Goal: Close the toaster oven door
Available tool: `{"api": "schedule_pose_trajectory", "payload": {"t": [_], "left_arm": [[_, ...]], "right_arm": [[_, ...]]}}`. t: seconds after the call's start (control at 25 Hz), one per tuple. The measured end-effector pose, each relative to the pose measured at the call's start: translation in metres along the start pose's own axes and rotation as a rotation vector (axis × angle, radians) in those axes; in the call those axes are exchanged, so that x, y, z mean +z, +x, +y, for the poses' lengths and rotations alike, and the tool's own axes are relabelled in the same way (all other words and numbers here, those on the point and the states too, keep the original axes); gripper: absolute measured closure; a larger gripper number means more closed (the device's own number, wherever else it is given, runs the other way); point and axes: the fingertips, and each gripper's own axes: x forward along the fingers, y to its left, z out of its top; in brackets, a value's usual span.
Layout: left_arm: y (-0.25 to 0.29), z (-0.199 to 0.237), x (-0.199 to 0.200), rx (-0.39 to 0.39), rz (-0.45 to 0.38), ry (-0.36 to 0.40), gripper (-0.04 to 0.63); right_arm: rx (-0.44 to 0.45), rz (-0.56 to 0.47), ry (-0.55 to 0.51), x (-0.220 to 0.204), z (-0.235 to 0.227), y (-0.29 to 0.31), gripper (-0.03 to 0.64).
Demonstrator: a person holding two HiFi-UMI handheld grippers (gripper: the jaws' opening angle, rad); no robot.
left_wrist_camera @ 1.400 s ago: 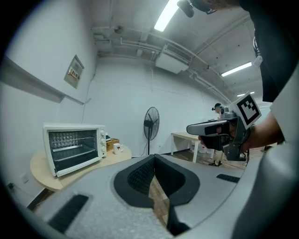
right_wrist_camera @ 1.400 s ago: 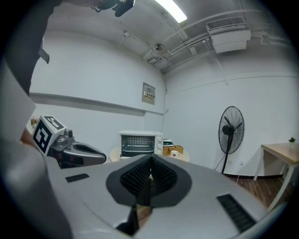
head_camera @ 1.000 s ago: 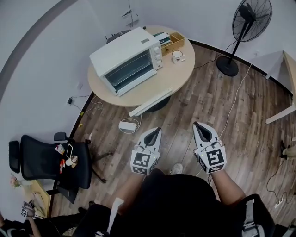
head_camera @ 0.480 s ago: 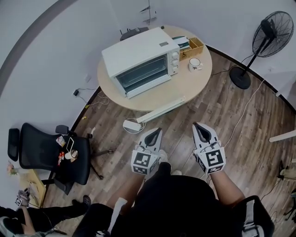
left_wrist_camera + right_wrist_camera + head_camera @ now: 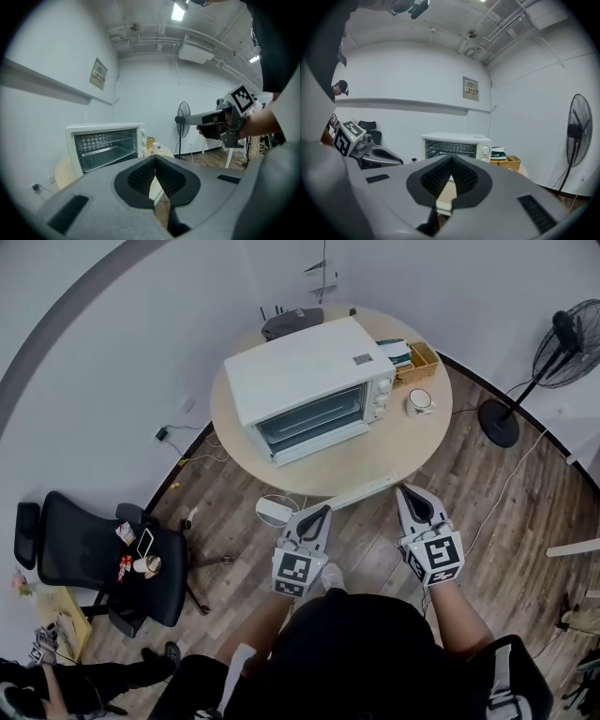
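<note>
Left hand-held gripper [image 5: 322, 509], right hand-held gripper [image 5: 405, 489]: pale grey tapered shells, black ribbed pads [image 5: 140, 177] inside. Each carries a white cube [image 5: 293, 570] printed with black square markers. Person: black top [image 5: 356, 652]

white boxy metal toaster oven [image 5: 305, 381] sits upright in the upper centre of the head view, front turned toward the lower edge. its glass-paned door [image 5: 319, 435] is folded down open, baring a wire rack [image 5: 101, 149] inside.

A mug [image 5: 419, 401] and a wooden box [image 5: 419, 360] sit at the round table's [image 5: 375, 456] right edge. A dark object [image 5: 289, 322], perhaps a bag, lies at its far edge.
</note>
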Motion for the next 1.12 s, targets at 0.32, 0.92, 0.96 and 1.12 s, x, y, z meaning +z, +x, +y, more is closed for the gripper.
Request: {"api": "schedule_pose_trajectory", "payload": {"t": [0.32,0.92,0.96,1.12], "left_arm": [[0.000,0.035,-0.021,0.030,0.062,0.165,0.591],[0.000,0.060,-0.068,0.179,0.241,0.244,0.590],[0.000,0.060,-0.072,0.185,0.259,0.247,0.589],[0.004,0.057,-0.098,0.169,0.371,0.268,0.528]], "right_arm": [[-0.011,0.034,-0.020,0.001,-0.012,0.054,0.620],[0.104,0.025,-0.120,0.007,-0.012,0.102,0.620],[0.115,0.030,-0.122,0.005,-0.013,0.104,0.620],[0.151,0.058,-0.122,-0.002,-0.016,0.114,0.620]]}}
